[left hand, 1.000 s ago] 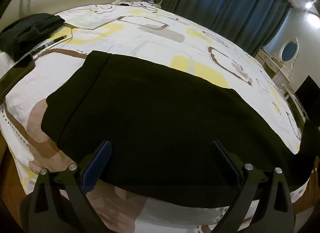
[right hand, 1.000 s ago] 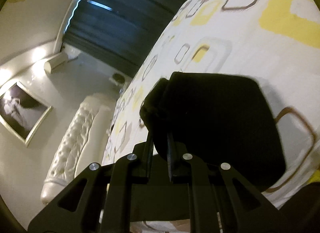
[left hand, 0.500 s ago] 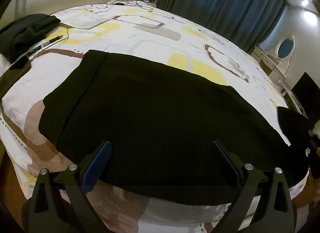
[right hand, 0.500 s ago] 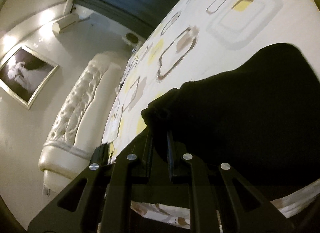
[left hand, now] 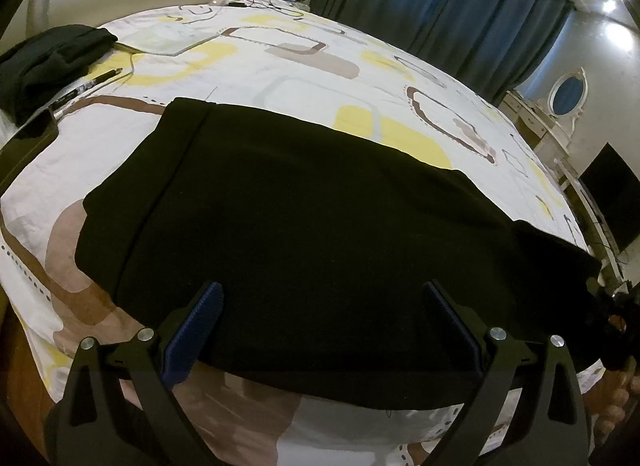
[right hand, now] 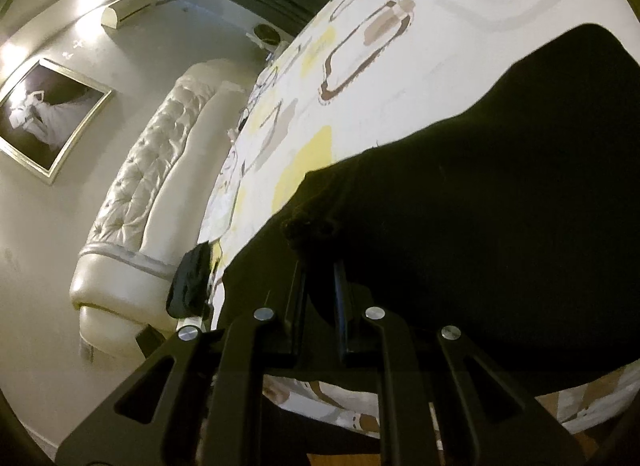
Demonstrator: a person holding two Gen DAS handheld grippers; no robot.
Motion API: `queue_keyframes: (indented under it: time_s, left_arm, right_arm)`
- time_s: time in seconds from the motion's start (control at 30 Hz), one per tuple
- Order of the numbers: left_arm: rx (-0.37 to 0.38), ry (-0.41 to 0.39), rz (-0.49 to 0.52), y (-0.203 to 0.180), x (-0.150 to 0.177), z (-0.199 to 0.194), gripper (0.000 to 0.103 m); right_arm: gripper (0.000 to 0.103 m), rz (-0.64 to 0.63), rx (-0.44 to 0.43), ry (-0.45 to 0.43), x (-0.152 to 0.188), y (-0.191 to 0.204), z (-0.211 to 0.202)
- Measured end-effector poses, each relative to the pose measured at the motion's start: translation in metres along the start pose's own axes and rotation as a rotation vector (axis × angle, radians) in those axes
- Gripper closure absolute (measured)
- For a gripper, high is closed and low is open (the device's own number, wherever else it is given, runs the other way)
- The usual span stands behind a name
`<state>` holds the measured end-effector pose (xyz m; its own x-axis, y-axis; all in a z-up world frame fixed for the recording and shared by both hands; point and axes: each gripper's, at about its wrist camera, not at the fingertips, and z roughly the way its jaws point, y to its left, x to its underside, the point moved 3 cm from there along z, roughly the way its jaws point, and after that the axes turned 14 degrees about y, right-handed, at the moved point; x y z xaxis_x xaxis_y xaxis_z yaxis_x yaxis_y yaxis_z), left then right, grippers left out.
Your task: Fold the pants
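Note:
Black pants (left hand: 312, 225) lie spread across the patterned bed (left hand: 280, 65), waistband end to the left. My left gripper (left hand: 320, 290) hangs open over their near edge, blue pads wide apart and nothing between them. At the far right of the left wrist view, a lifted fold of the pants (left hand: 560, 266) comes over the laid part. In the right wrist view my right gripper (right hand: 320, 262) is shut on a bunched end of the pants (right hand: 480, 225), held just above the fabric below.
Another dark garment (left hand: 48, 57), a pen (left hand: 86, 85) and a flat dark device (left hand: 28, 141) lie at the bed's left. A padded headboard (right hand: 140, 193) stands beyond. Curtains (left hand: 440, 5), a dressing table (left hand: 568, 93) and a dark screen (left hand: 612, 193) are to the right.
My right gripper has carried the pants' end across and slightly down over the laid part, so the fold now shows at the right of the left wrist view. The left gripper stayed put.

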<state>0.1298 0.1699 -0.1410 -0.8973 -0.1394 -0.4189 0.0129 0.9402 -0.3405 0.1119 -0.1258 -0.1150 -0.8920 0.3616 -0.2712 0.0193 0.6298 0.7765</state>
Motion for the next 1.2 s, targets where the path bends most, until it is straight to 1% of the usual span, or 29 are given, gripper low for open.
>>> queue_keyframes:
  time_s: [0.2,0.3,0.93,1.07,1.2]
  left_arm:
    - [-0.008,0.003,0.012,0.000,0.001,0.001,0.004]
    - [-0.008,0.005,0.014,0.000,0.001,0.001,0.004]
    - [-0.004,0.016,0.028,0.001,0.001,0.002,0.004]
    - [-0.002,0.021,0.037,-0.001,0.001,0.002,0.004]
    - [0.002,0.025,0.039,0.000,0.000,0.003,0.004]
  right_arm:
    - [0.091,-0.008,0.023,0.019,0.006,-0.001,0.004]
    - [0.091,-0.029,0.050,0.028,0.009,0.001,0.007]
    - [0.090,-0.203,0.258,0.093,0.026,0.010,0.023]
    - [0.090,-0.223,0.284,0.112,0.030,0.008,0.027]
    - [0.090,-0.231,0.292,0.124,0.032,0.006,0.029]
